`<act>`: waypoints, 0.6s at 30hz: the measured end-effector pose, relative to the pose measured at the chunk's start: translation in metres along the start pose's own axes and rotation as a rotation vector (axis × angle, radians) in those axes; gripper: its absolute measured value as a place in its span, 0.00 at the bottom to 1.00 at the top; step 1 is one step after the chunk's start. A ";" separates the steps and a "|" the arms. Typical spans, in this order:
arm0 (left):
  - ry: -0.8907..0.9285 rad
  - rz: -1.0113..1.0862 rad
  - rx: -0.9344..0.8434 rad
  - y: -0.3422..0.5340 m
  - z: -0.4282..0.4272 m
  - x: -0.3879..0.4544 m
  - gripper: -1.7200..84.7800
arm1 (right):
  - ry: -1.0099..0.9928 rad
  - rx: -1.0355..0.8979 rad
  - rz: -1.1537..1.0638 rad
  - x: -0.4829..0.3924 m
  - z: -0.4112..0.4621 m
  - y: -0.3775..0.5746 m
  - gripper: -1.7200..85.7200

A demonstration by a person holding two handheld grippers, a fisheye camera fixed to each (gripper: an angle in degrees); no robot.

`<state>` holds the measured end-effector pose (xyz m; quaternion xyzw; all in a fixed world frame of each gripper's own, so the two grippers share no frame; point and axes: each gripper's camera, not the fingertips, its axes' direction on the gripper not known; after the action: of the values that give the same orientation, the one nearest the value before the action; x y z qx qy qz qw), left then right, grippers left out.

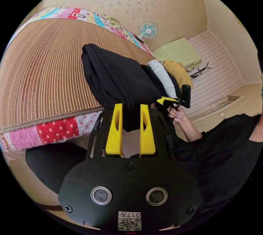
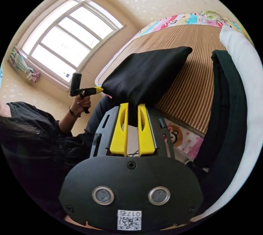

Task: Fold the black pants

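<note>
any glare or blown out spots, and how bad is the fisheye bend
Right gripper view: the window is blown out white, and the black pants read nearly detail-free. Left gripper view: even light, no glare; the bamboo mat lines bow strongly toward the rim.

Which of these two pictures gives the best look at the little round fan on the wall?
The left gripper view. There the small round teal fan faces the camera, mounted on the cream wall beyond the striped woven bed mat. The right gripper view points towards the big window instead, so it tells you nothing about the fan.
</note>
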<state>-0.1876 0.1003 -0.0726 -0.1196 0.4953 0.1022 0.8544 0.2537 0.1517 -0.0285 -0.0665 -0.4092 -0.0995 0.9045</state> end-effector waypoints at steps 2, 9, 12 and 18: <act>0.018 -0.075 0.091 0.003 -0.016 -0.011 0.15 | 0.017 0.041 0.059 0.003 -0.015 -0.002 0.11; 0.026 -0.204 0.025 -0.076 0.025 -0.056 0.25 | -0.018 0.050 0.344 0.070 0.023 -0.080 0.24; 0.030 -0.267 -0.114 -0.079 0.057 -0.054 0.23 | -0.227 -0.020 0.480 0.088 0.059 -0.085 0.24; 0.083 -0.266 -0.233 -0.034 0.067 -0.036 0.18 | -0.341 -0.086 0.442 0.089 0.070 -0.060 0.19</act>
<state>-0.1401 0.0862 -0.0056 -0.2864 0.4945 0.0398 0.8196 0.2466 0.0967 0.0868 -0.2081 -0.5265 0.0957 0.8188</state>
